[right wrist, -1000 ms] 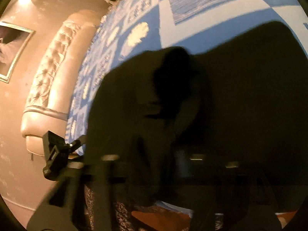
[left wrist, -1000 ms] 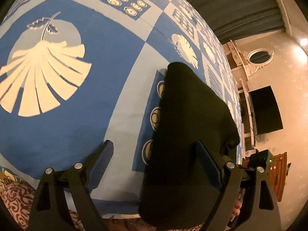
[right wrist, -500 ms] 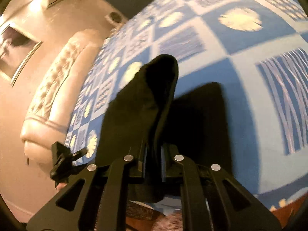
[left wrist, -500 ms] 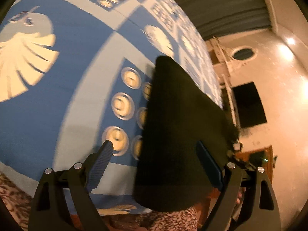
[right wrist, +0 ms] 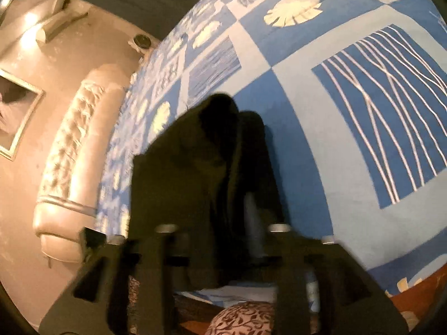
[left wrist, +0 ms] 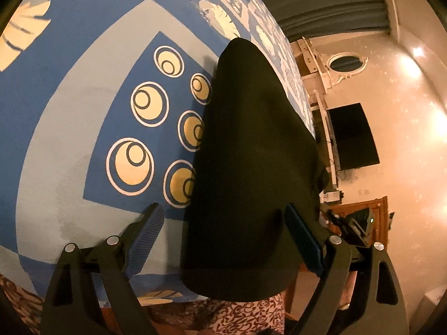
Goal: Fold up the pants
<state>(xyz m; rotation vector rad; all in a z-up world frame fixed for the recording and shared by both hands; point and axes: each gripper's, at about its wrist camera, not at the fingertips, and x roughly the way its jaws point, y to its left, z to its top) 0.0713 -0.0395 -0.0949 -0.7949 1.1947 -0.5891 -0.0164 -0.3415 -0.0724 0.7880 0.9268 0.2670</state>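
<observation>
The black pants (left wrist: 251, 153) lie as a long folded strip on the blue patterned bedspread (left wrist: 69, 111), reaching to the bed's near edge. My left gripper (left wrist: 223, 237) stands open over the near end. Its right finger is above the cloth and its left finger above bare bedspread, with nothing pinched. In the right wrist view the pants (right wrist: 212, 145) rise in a soft ridge. My right gripper (right wrist: 223, 226) is blurred and its jaws are opening, with the ridge of cloth between them and the pads off it.
A tufted cream headboard (right wrist: 69, 153) stands past the bed's far side. A dark screen (left wrist: 352, 136) hangs on the wall beyond the other side. A person's patterned clothing (left wrist: 237, 315) is at the near bed edge, with wooden floor (right wrist: 405, 287) below.
The right gripper, shut on a fold of the pants half a second ago, has spread its jaws and let the cloth go. The left gripper has shifted along the bed towards the pants and stays open.
</observation>
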